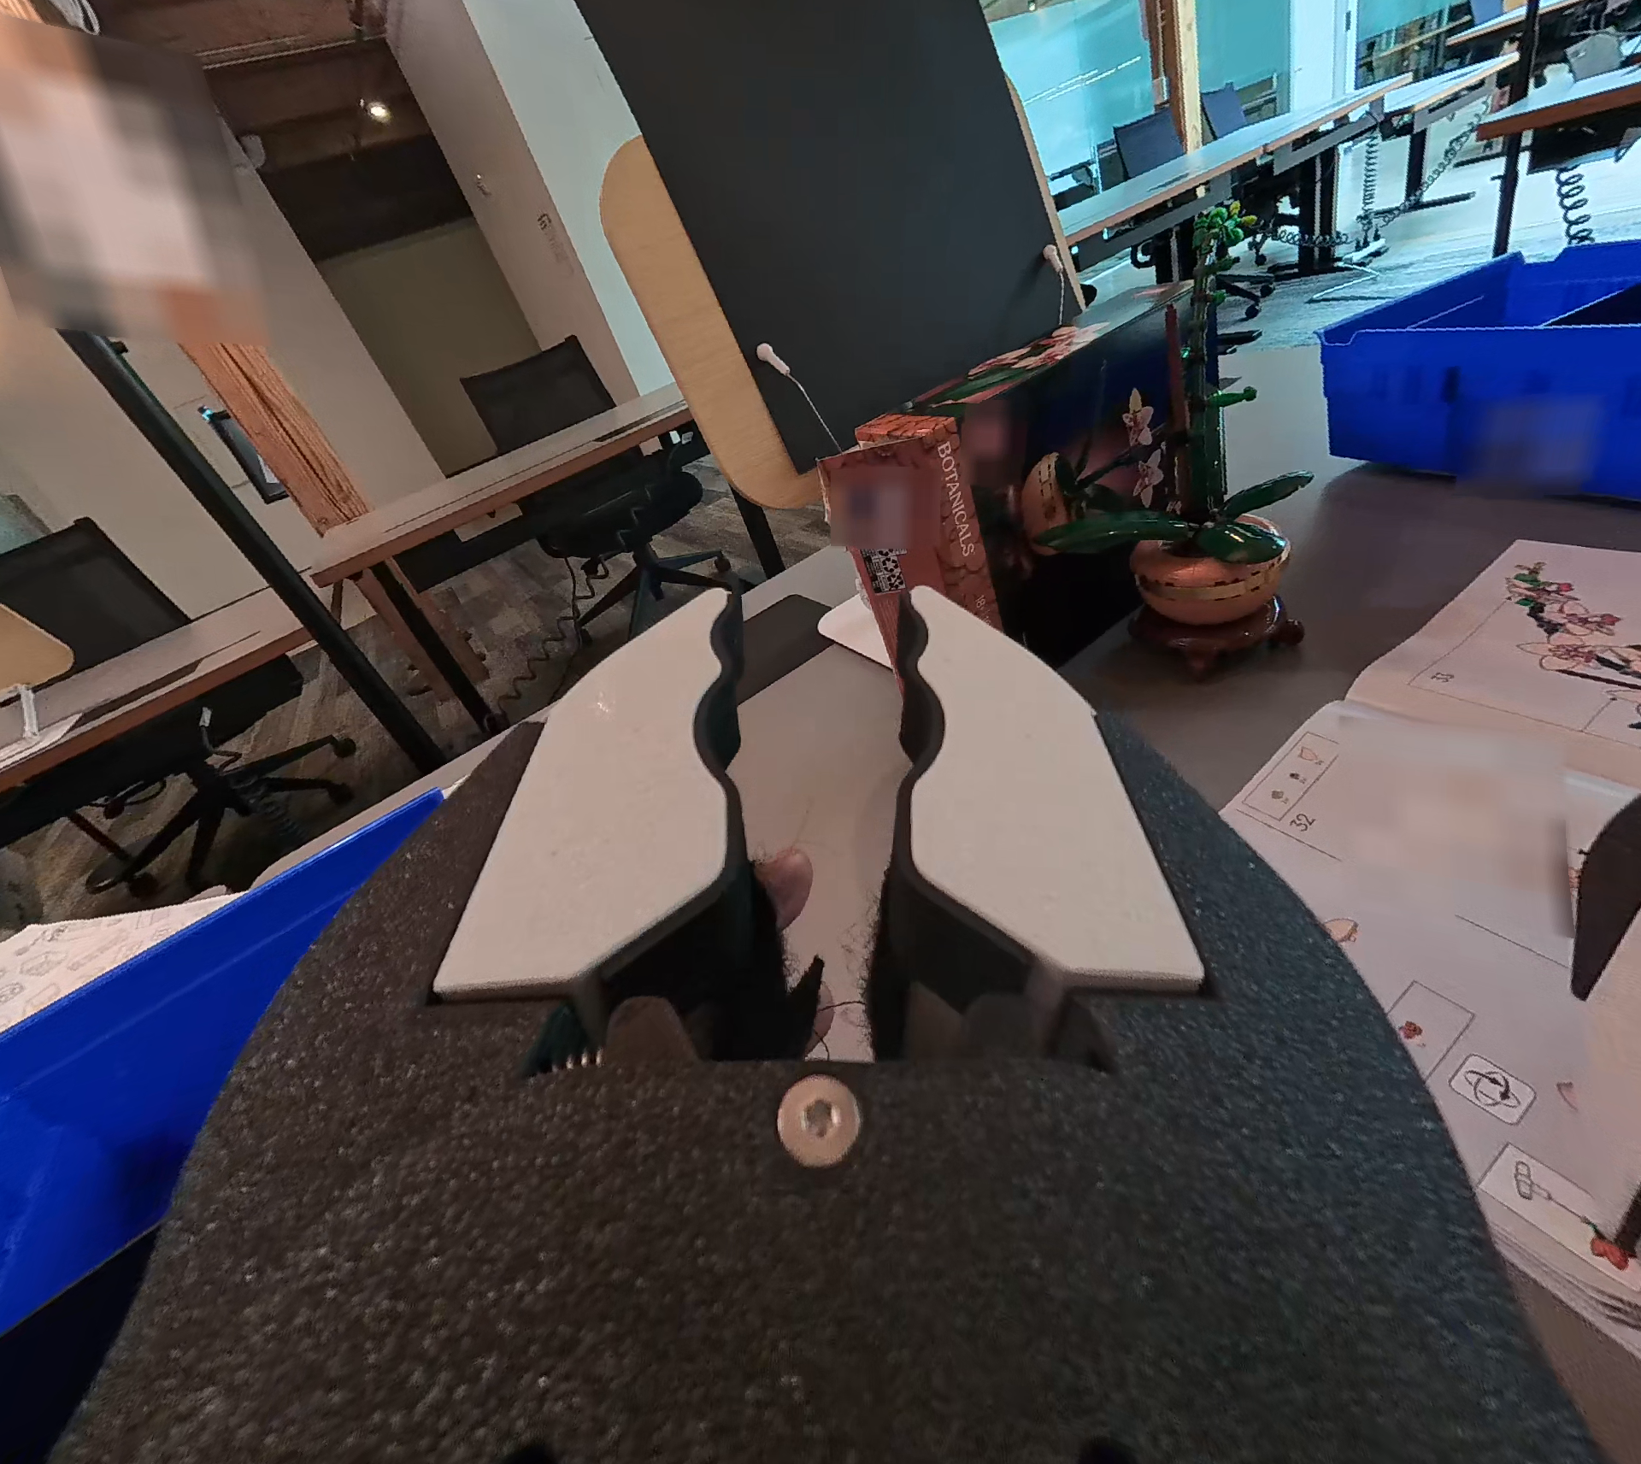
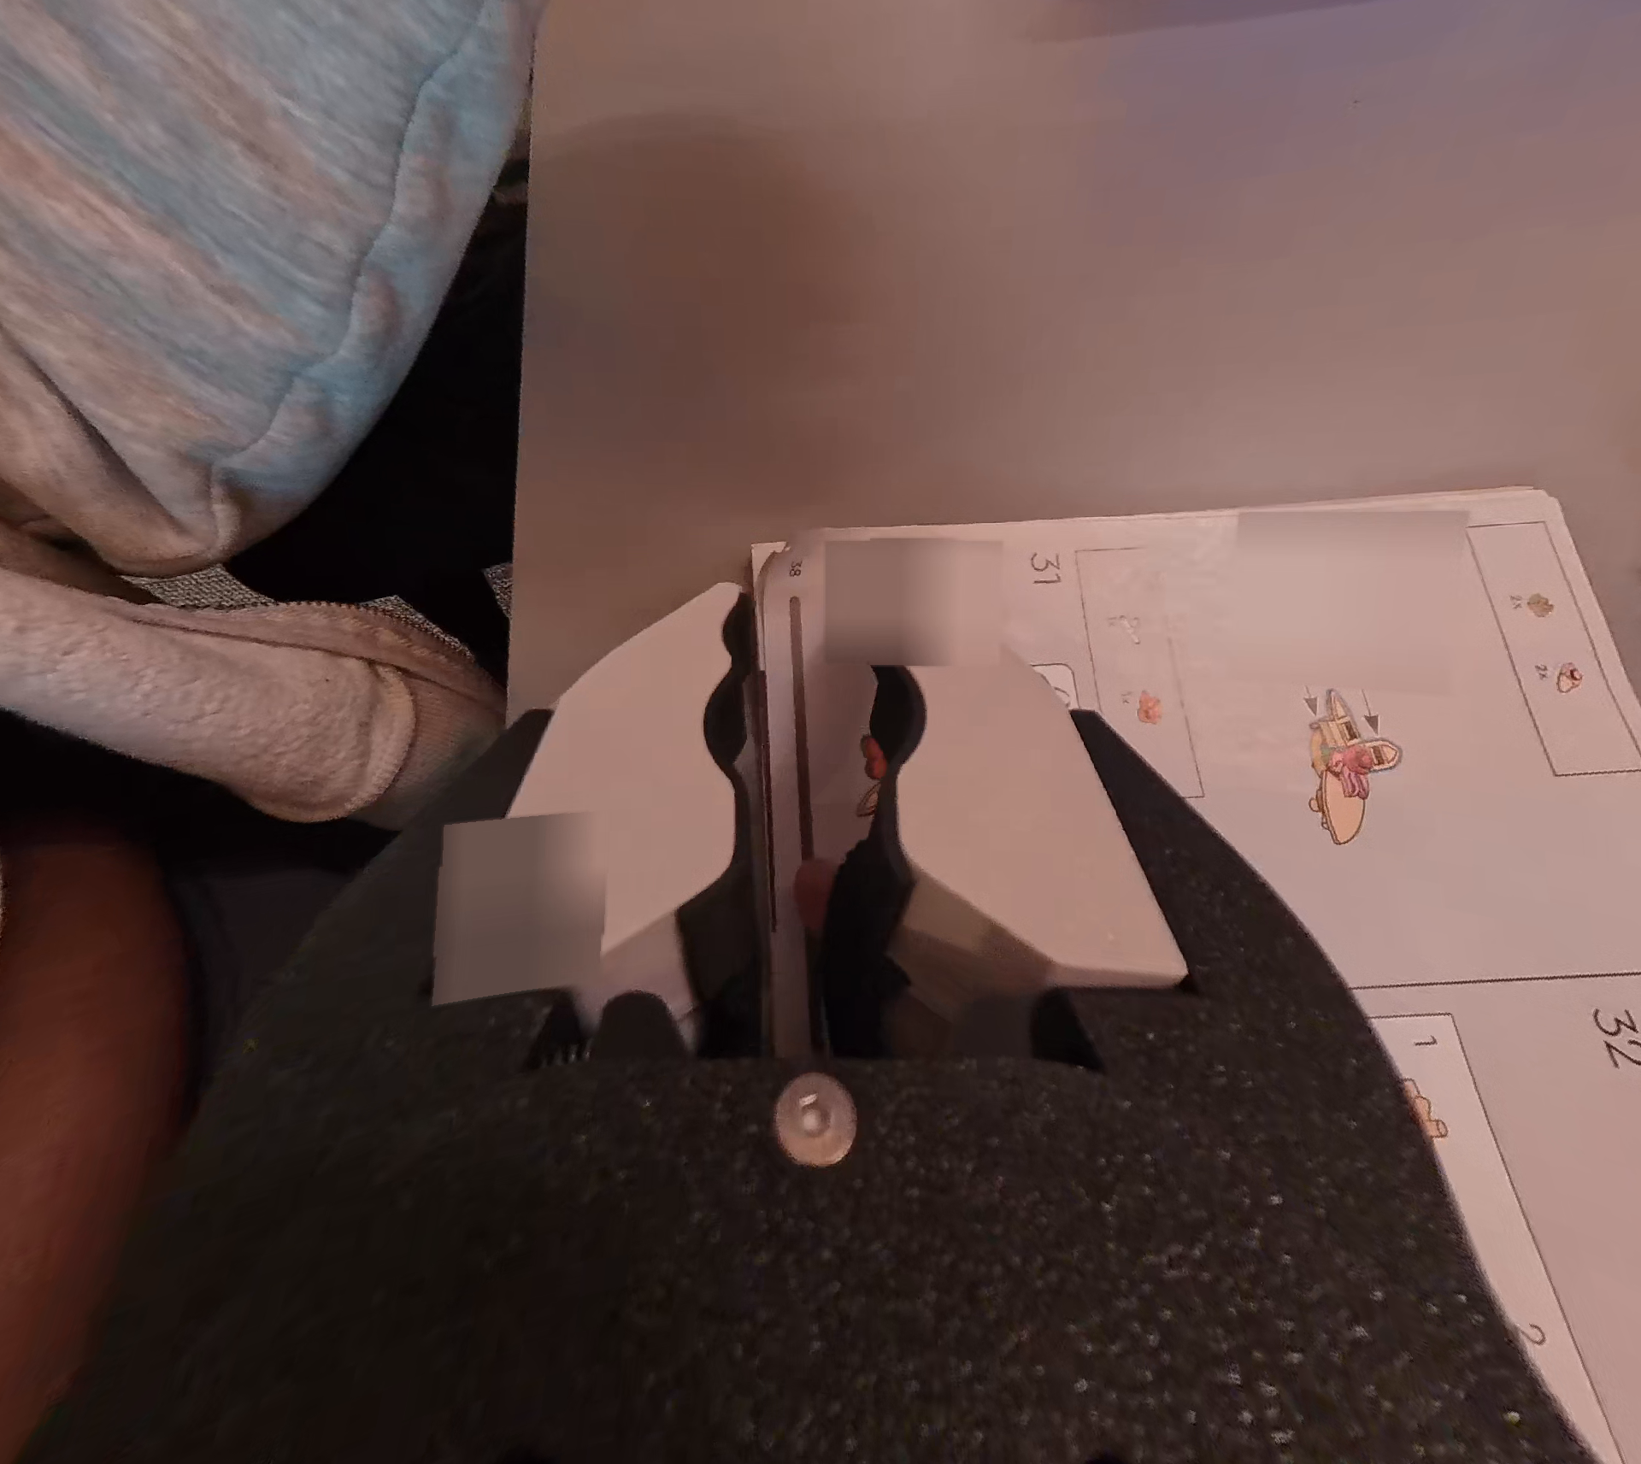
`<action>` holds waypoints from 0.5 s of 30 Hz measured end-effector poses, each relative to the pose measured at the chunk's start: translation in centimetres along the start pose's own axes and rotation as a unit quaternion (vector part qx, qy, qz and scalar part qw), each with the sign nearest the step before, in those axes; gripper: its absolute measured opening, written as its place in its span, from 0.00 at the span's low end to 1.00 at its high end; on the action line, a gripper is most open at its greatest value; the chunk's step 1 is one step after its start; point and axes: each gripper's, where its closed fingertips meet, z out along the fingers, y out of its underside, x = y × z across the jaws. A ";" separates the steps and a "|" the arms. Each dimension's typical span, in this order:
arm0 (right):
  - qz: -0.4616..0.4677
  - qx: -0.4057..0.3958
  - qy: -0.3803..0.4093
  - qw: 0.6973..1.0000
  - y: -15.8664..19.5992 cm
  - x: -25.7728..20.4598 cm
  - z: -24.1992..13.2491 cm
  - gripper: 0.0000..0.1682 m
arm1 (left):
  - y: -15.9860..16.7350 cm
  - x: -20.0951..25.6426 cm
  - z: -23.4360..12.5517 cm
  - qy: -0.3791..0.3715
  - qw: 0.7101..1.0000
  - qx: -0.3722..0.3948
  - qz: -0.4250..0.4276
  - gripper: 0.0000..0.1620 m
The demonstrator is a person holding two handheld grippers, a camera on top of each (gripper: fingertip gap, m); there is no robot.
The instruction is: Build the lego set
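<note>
The half-built lego orchid (image 1: 1208, 533), green stem and leaves in a tan pot on a brown base, is standing upright toward the far side of the grey counter (image 2: 977, 223), just beside the set's dark box (image 1: 1021, 498), which is standing on its edge. Neither gripper is touching the model.

Nearer to you, the instruction booklet (image 2: 1288, 711) is lying open on the counter. Your right gripper (image 2: 812, 649) is sitting low at the booklet's near left corner, jaws parted, with a page edge standing upright between them. I cannot tell whether the pads are pressing it; you are likely lifting the page to turn to another step.

Your left gripper (image 1: 817, 613) is hanging released and empty above the counter, pointing toward the box, probably waiting clear while the page is handled.

A blue bin (image 1: 1492, 374) is sitting at the far right, and another blue bin (image 1: 178, 977) at your near left, likely keeping parts within reach. Your grey sleeve (image 2: 222, 134) is showing at the counter's edge.
</note>
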 end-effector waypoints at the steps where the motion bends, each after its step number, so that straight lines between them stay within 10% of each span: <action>1: 0.001 -0.002 0.002 1.000 0.1 0.1 0.0 0.14 | 0.0 0.0 0.0 0.000 1.000 0.001 0.000 0.20; 15: 0.016 0.013 -0.010 1.000 -0.2 0.2 -0.3 0.14 | -0.1 0.2 0.1 0.004 1.000 0.001 -0.003 0.20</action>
